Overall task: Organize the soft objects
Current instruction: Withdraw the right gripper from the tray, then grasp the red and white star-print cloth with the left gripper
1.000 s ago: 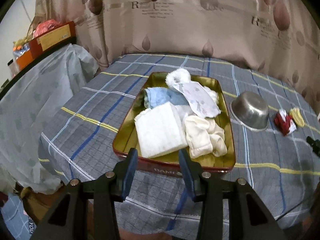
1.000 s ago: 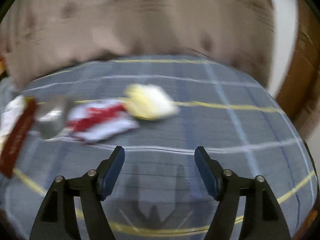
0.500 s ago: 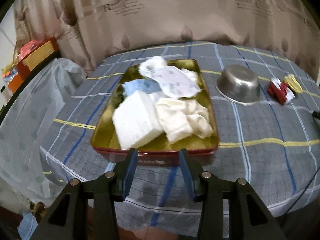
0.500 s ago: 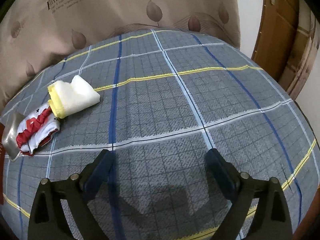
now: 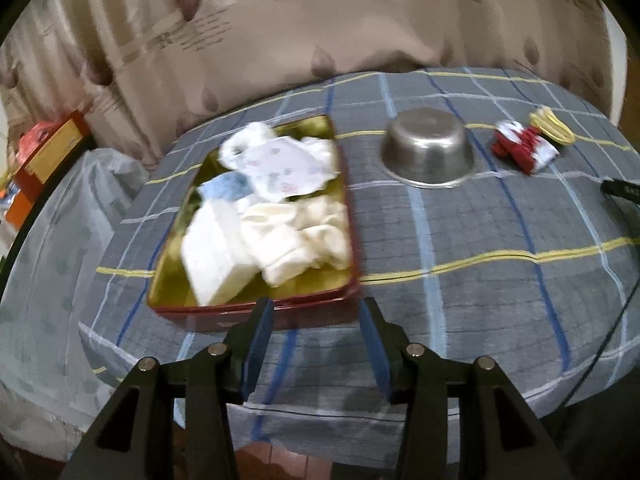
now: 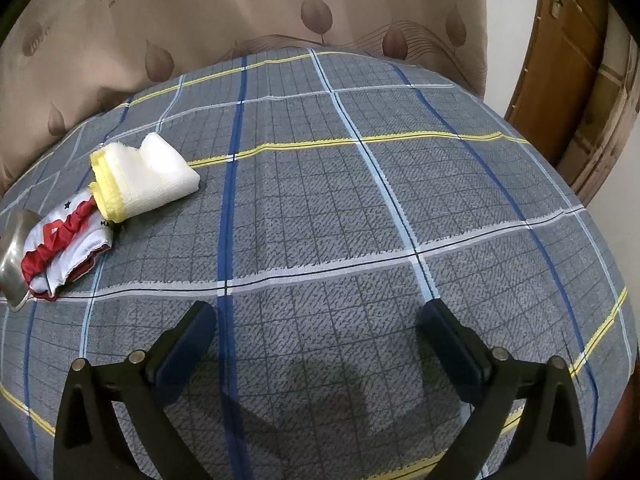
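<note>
A red and gold tin tray on the checked tablecloth holds several soft pieces: a folded white towel, a cream cloth, a blue cloth and a printed cloth. My left gripper hovers at the tray's near right corner, its jaws opening with nothing between them. Off to the right lie a red and white cloth and a yellow-edged white cloth. In the right wrist view these two cloths lie far left. My right gripper is above bare tablecloth, jaws opening wide and empty.
An upturned steel bowl sits between the tray and the two loose cloths; its edge shows at far left in the right wrist view. A curtain hangs behind the table. A wooden door stands at right. A covered shelf with boxes is at left.
The left wrist view has swung right, so the tray sits further left and the bowl nearer the centre. The right gripper's jaws have spread much wider, and its view has settled.
</note>
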Motion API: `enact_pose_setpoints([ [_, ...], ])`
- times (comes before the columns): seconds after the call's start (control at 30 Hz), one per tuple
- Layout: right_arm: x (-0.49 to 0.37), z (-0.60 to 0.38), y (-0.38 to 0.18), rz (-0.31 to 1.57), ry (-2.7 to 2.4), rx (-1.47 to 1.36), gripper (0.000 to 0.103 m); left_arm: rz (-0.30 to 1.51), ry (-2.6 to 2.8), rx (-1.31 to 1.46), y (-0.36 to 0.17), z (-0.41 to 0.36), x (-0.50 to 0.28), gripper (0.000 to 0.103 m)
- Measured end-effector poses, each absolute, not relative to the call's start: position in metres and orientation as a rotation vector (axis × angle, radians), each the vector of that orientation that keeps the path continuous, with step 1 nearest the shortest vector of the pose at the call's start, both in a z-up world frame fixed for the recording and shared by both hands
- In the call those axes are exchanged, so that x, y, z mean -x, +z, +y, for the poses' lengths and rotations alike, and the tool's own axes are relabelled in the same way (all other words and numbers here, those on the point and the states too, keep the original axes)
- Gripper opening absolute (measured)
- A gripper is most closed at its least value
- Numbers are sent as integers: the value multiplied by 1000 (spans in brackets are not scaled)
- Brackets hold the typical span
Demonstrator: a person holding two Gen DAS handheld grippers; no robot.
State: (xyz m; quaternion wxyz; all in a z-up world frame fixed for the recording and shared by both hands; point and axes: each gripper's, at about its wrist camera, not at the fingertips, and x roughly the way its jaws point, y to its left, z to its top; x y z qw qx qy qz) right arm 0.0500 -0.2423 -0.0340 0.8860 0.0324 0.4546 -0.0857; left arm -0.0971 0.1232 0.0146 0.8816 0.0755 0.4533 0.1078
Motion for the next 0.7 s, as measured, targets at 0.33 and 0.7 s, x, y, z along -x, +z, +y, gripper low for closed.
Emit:
enact_pose_setpoints([
  [0.33,-49,-242,-34,946,-173,-59,102,957,-31,-216,20,58,67,45],
  [0.7,-47,-242,-33,945,-167,-59,103,957,-414,-341,28,-23,-2,45],
])
